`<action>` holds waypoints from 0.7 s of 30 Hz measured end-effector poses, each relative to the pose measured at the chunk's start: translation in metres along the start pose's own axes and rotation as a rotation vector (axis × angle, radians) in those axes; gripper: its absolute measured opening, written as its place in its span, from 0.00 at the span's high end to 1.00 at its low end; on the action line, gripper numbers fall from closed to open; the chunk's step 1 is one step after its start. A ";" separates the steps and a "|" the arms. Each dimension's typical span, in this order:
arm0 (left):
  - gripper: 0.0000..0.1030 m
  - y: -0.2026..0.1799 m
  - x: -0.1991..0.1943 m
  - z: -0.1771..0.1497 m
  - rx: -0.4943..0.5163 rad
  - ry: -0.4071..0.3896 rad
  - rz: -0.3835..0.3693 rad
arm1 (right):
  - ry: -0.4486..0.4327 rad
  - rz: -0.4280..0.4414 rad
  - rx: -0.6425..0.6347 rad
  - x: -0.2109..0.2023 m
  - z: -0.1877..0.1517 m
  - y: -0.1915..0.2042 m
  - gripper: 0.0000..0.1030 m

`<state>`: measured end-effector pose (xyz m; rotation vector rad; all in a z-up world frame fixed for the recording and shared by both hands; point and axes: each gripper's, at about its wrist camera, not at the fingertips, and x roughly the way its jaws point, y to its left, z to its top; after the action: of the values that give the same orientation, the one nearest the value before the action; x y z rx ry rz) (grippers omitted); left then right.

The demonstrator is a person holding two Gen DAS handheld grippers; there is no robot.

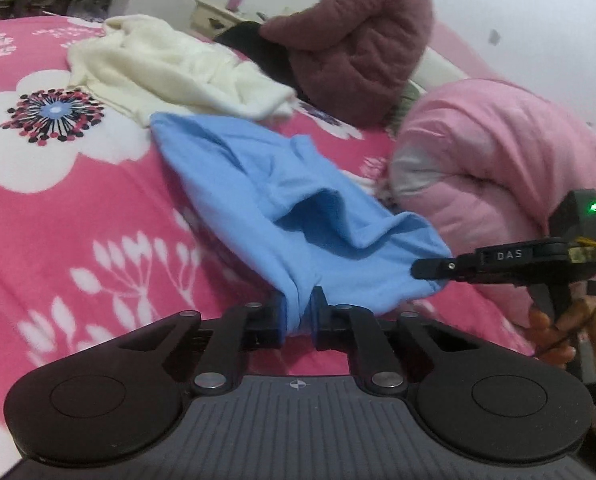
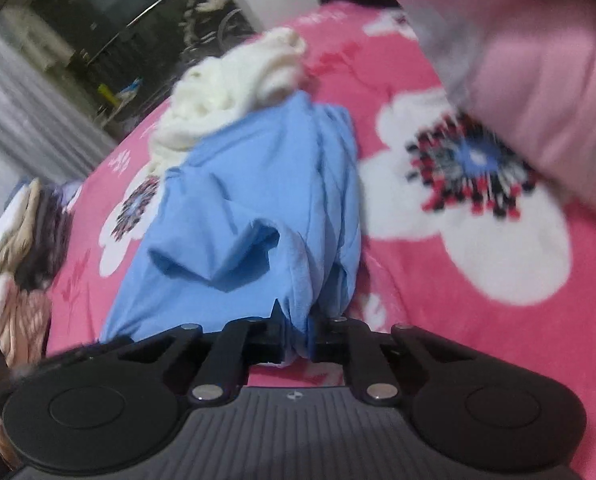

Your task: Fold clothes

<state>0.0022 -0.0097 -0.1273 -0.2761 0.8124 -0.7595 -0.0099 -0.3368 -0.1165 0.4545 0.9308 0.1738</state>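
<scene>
Two grippers, both clamped on blue garment (image 1: pixel 281 200) bunched across pink floral bed cover (image 1: pixel 77 240). Left gripper (image 1: pixel 298 312): jaws nearly closed on gathered hem; right gripper (image 1: pixel 434 268) alongside, pinching same edge. Right gripper's own view only: folded clothes pile (image 2: pixel 21 232). Cream fleece garment (image 1: pixel 169 68) beyond; soft, crumpled.

Left wrist view: sits low behind the left gripper (image 1: pixel 298 312), close over the pink flower-print bedspread (image 1: pixel 97 216), facing along the bed toward a seated person in a maroon padded jacket (image 1: pixel 362 40). The right gripper (image 1: pixel 430 269) enters from its right edge.

Right wrist view: behind the right gripper (image 2: pixel 298 336), tilted, facing a dark doorway (image 2: pixel 97 20).

Both share the light blue cloth garment (image 1: pixel 281 200) (image 2: pixel 257 200), cream fleece garment (image 1: pixel 169 68) (image 2: pixel 225 92) and bedspread (image 2: pixel 498 340).
</scene>
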 end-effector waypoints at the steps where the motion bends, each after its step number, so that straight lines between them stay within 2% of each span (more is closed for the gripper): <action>1: 0.91 0.000 -0.007 -0.001 0.007 0.016 -0.013 | 0.007 0.001 -0.004 -0.005 -0.004 0.006 0.90; 6: 0.91 0.006 -0.060 -0.019 0.024 0.149 -0.070 | 0.093 0.052 0.071 -0.033 -0.048 0.021 0.90; 10: 0.91 0.004 -0.076 -0.042 0.041 0.252 -0.027 | 0.203 0.107 0.167 -0.062 -0.110 0.029 0.90; 11: 0.89 0.004 -0.080 -0.048 0.045 0.278 -0.016 | 0.230 0.085 0.153 -0.064 -0.123 0.033 0.89; 12: 0.88 0.004 -0.083 -0.054 0.049 0.303 -0.006 | 0.257 0.052 0.126 -0.064 -0.134 0.037 0.88; 14: 0.87 0.003 -0.091 -0.066 0.057 0.355 0.016 | 0.312 -0.013 0.070 -0.064 -0.158 0.045 0.78; 16: 0.81 0.002 -0.099 -0.078 0.065 0.406 0.037 | 0.321 -0.103 -0.069 -0.067 -0.167 0.061 0.73; 17: 0.73 0.001 -0.103 -0.083 0.068 0.428 0.047 | 0.314 -0.112 -0.112 -0.072 -0.167 0.068 0.63; 18: 0.69 0.002 -0.103 -0.079 0.061 0.401 0.043 | 0.297 -0.127 -0.165 -0.079 -0.166 0.076 0.59; 21: 0.68 0.003 -0.106 -0.067 0.038 0.322 0.030 | 0.224 -0.189 -0.367 -0.102 -0.165 0.103 0.58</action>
<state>-0.0926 0.0709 -0.1156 -0.1074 1.1024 -0.8010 -0.1982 -0.2294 -0.0802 0.0057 1.1276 0.2208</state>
